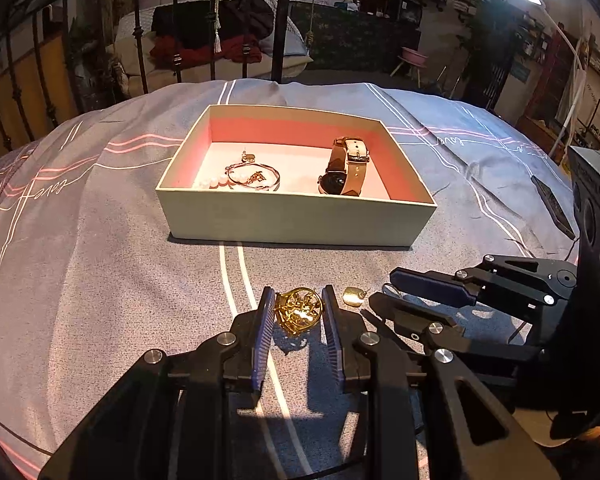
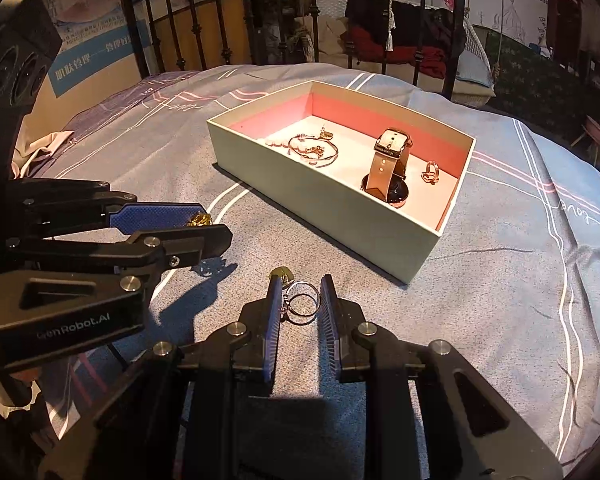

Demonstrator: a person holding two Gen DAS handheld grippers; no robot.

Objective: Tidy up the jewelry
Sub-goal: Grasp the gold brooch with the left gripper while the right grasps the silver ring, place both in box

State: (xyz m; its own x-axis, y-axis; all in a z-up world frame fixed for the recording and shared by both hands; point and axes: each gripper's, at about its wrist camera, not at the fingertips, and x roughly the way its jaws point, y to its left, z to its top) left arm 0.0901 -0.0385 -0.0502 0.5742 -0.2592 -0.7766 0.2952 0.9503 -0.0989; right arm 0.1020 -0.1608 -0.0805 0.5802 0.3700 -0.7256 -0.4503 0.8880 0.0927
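Grey striped bedspread (image 1: 100, 264) carries a pale green cardboard box with pink lining (image 1: 292, 216). Inside lie a tan-strapped wristwatch (image 1: 346, 168), a gold bangle with pearl beads (image 1: 252, 178) and a small gold ring (image 2: 431, 172). Left tool (image 1: 296, 312), fingers slightly apart, brackets a gold openwork brooch (image 1: 300, 310) on the bed; contact cannot be told. Right tool (image 2: 300, 304), likewise apart, flanks a thin silver ring (image 2: 302, 304). A small gold earring (image 1: 354, 296) lies between both tools, near the box's front wall.
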